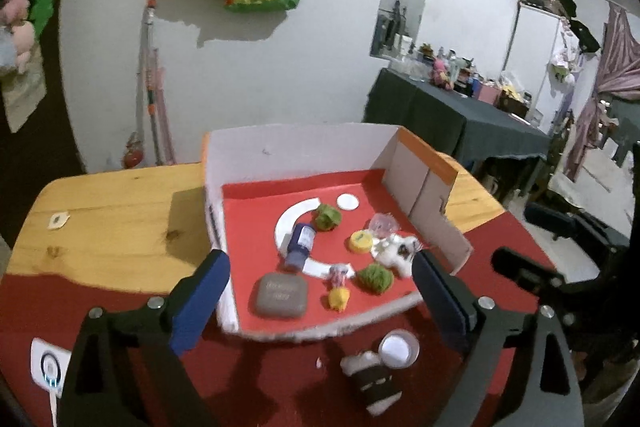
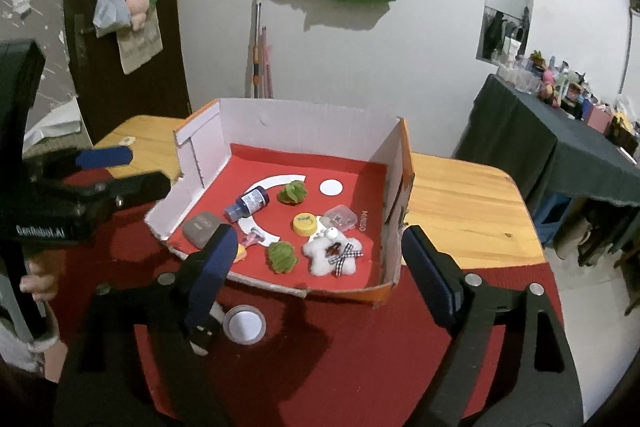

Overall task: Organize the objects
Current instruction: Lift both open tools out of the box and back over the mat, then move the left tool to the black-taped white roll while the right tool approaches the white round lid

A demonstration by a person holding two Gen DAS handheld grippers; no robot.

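An open cardboard box (image 1: 296, 147) (image 2: 304, 123) with a red floor holds a grey case (image 1: 280, 294) (image 2: 200, 229), a blue bottle (image 1: 301, 245) (image 2: 248, 205), two green pom-poms (image 1: 375, 278) (image 2: 282, 255), a yellow cap (image 1: 360, 241) (image 2: 305, 223) and a white fluffy star (image 1: 398, 251) (image 2: 332, 255). On the mat before the box lie a round tin (image 1: 398, 349) (image 2: 244, 325) and a black-and-white item (image 1: 374, 383). My left gripper (image 1: 320, 301) hangs open above the box's near edge, holding nothing. My right gripper (image 2: 322, 271) is open and empty too, to the left one's right.
The box stands on a wooden table (image 1: 112, 219) partly covered by a red mat (image 1: 80, 299). A white device (image 1: 48, 371) lies at the mat's left edge. A dark-clothed table (image 1: 460, 115) full of items stands back right. A hand (image 2: 38, 279) grips the left tool.
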